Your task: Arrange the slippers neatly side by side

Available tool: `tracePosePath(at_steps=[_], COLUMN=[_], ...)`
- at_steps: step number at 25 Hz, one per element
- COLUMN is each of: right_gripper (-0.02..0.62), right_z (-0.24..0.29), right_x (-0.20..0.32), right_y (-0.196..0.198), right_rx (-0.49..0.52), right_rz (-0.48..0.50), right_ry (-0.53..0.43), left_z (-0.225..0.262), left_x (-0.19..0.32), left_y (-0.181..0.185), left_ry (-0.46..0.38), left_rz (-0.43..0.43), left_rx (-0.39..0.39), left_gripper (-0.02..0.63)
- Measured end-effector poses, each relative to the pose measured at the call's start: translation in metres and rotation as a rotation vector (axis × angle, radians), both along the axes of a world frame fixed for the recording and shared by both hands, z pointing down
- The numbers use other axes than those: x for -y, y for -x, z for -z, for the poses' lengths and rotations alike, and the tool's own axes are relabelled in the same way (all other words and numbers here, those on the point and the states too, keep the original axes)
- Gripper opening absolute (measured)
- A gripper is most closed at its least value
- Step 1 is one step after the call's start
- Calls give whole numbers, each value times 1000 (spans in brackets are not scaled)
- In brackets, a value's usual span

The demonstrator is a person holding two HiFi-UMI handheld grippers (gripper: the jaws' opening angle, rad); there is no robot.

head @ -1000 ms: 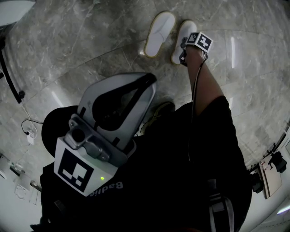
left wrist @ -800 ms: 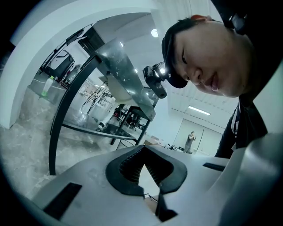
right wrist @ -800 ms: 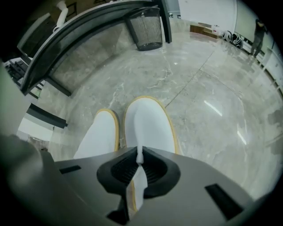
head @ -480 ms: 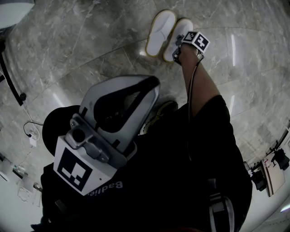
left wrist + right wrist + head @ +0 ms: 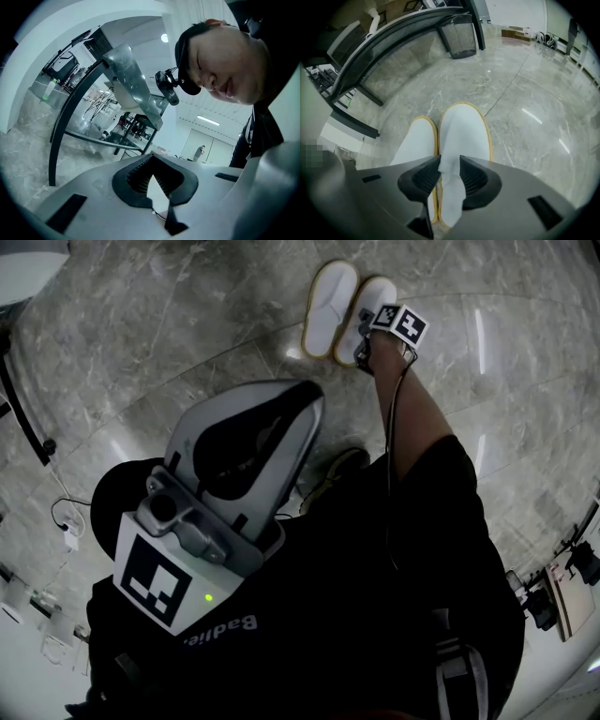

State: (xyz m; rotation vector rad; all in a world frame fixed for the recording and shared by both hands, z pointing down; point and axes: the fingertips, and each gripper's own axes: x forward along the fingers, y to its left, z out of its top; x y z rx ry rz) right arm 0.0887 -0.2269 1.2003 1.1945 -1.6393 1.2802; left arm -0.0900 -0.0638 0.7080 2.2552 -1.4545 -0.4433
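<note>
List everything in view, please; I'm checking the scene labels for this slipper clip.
slippers: two, white with yellow edging, close side by side on the floor
floor: one, grey marble, throughout
waste bin: one, dark mesh, far side by the table
table: one, dark frame, far left
right gripper: one, grey, over one slipper's near end, its upper between jaws that have just been opening
left gripper: one, grey, held level, jaws together, empty

"Left gripper?"
"I hold it up close to my body, jaw tips meeting, nothing between them."
"And the right gripper?"
"My right arm stretches out, gripper aimed steeply downward. Its jaws have just been opening, and the slipper upper sits loose between them."
</note>
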Motion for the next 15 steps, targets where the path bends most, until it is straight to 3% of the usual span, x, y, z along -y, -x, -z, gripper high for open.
tracePosePath(at_steps=[3, 9, 15], right_gripper=[142, 147, 147], right_z=[6, 44, 105], right_x=[-5, -32, -56], right_y=[3, 1, 29], right_rx=[18, -5, 68], right_rz=[0, 45, 72], right_ry=[11, 25, 39], left_z=[-2, -17, -15], left_x=[3, 23, 35], left_y=[1, -5, -21], left_ry=[-6, 41, 122], left_rz=[1, 28, 17], left_rx=[17, 95, 70], left_gripper=[-6, -6, -6])
